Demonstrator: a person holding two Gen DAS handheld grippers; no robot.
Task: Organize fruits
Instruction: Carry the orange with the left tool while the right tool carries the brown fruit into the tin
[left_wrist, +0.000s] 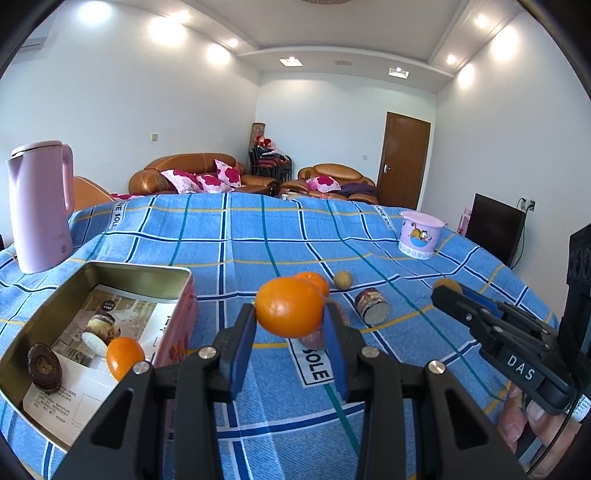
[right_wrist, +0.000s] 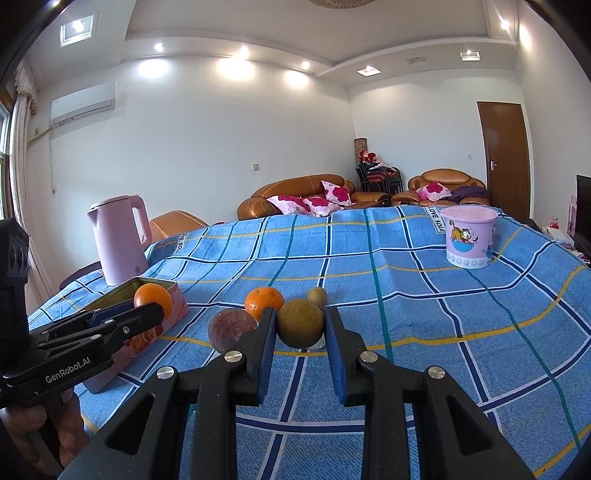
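Note:
My left gripper (left_wrist: 289, 314) is shut on an orange (left_wrist: 284, 302), held just right of the open tin box (left_wrist: 147, 275). Inside the box lie another orange (left_wrist: 123, 356) and a dark brown fruit (left_wrist: 44, 367). My right gripper (right_wrist: 301, 317) is shut on a brownish-green round fruit (right_wrist: 300, 328) above the blue checked cloth (right_wrist: 406, 332). On the cloth beyond it lie a purple fruit (right_wrist: 231, 330), an orange (right_wrist: 264, 302) and a small yellowish fruit (right_wrist: 317, 295). The left gripper (right_wrist: 155, 312) and its orange (right_wrist: 151, 297) show at the tin's (right_wrist: 147, 343) near corner.
A pink kettle (left_wrist: 40, 206) stands behind the tin at the far left. A pink cartoon bucket (left_wrist: 421, 234) sits at the far right. A small patterned can (left_wrist: 371, 306) lies on its side among the fruits. A hand (left_wrist: 524, 424) holds the right gripper (left_wrist: 441, 293).

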